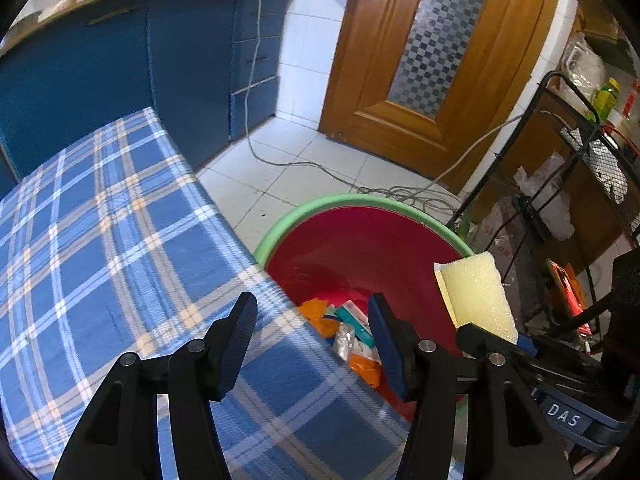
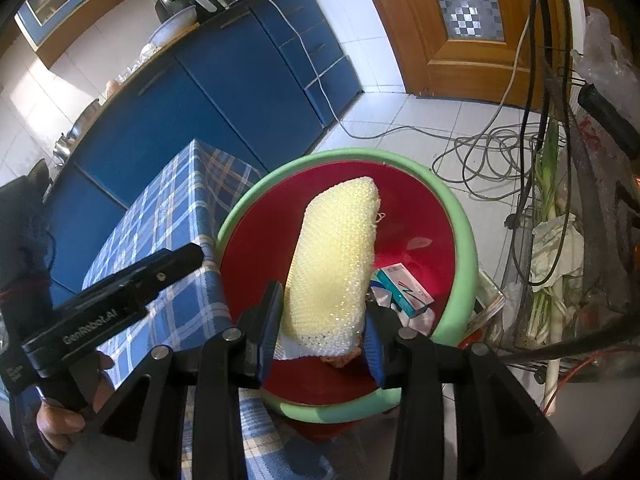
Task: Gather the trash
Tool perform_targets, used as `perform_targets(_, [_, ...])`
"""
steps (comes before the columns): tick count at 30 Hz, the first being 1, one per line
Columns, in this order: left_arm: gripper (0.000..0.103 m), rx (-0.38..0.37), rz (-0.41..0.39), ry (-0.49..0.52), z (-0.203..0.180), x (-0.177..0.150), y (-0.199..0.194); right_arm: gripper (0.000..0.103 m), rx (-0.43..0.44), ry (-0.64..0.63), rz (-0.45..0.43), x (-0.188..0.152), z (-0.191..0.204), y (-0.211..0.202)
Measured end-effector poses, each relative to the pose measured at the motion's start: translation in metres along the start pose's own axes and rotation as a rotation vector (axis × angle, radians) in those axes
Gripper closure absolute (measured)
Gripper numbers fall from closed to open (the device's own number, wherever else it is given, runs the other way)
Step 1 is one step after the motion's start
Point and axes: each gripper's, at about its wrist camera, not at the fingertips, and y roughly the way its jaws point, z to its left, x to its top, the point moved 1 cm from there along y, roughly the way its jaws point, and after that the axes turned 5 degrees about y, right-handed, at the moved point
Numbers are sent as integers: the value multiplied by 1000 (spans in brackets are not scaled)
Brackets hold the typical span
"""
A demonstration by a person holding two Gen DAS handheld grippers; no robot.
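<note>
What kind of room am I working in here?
Most likely a home kitchen: blue cabinets under a counter carrying a cooking appliance, white tiled walls and floor, and a wooden door with patterned glass. A checked tablecloth covers the table beside the red bin.

"DAS" on right hand-held gripper body; "GenRobot.AI" on left hand-held gripper body

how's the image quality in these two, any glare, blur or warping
Left wrist view: strong fisheye bending of the blue cabinets, black vignette corners, sharp centre. Right wrist view: same warp, sunlit glare on the floor tiles and the yellow sponge, no motion blur.
</note>
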Motion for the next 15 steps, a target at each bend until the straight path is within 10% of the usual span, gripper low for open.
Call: perform_targets(15, [44,83,-41,-81,28,-21,-37,32,17,-47,-13,-9,20,-7])
